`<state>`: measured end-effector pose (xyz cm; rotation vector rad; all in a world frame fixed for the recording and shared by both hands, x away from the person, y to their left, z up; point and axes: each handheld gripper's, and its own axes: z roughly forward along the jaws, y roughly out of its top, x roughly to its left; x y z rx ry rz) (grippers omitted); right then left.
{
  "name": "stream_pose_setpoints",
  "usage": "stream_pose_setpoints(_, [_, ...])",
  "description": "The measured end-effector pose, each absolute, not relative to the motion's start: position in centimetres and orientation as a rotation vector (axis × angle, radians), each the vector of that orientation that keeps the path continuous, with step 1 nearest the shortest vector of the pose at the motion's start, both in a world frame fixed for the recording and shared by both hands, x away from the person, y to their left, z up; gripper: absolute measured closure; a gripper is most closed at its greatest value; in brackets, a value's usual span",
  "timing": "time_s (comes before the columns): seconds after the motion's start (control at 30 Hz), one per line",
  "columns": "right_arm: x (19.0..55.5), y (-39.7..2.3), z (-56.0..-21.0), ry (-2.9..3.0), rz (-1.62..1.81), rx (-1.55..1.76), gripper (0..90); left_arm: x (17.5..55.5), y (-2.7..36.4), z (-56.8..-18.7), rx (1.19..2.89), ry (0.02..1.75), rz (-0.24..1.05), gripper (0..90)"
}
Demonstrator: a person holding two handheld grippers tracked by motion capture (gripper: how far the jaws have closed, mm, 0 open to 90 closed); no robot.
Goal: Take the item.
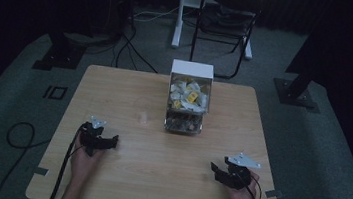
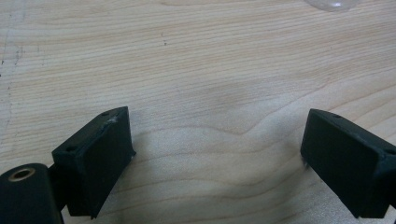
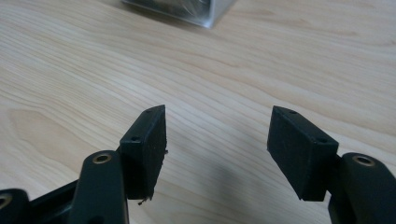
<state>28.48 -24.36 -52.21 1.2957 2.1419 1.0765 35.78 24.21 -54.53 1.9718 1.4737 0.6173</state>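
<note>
A clear dispenser box with a white top stands at the back middle of the wooden table, filled with small white and yellow packets. Its lower corner shows at the top of the right gripper view. A small clear cup sits to its left; its rim shows in the left gripper view. My left gripper rests at the front left, jaws wide apart over bare wood. My right gripper is at the front right, open with nothing between its jaws.
A black chair and a white stand leg are on the carpet behind the table. Black stand bases flank the far corners. A cable loops on the floor at left.
</note>
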Motion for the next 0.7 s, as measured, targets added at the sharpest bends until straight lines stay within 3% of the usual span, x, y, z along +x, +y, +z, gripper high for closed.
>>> stream_pose_setpoints(0.7, [28.1, -20.7, -49.9, 2.184, 1.138, 1.172, 42.0, 35.8, 24.2, -54.5, 1.972, 1.474, 0.617, 9.7])
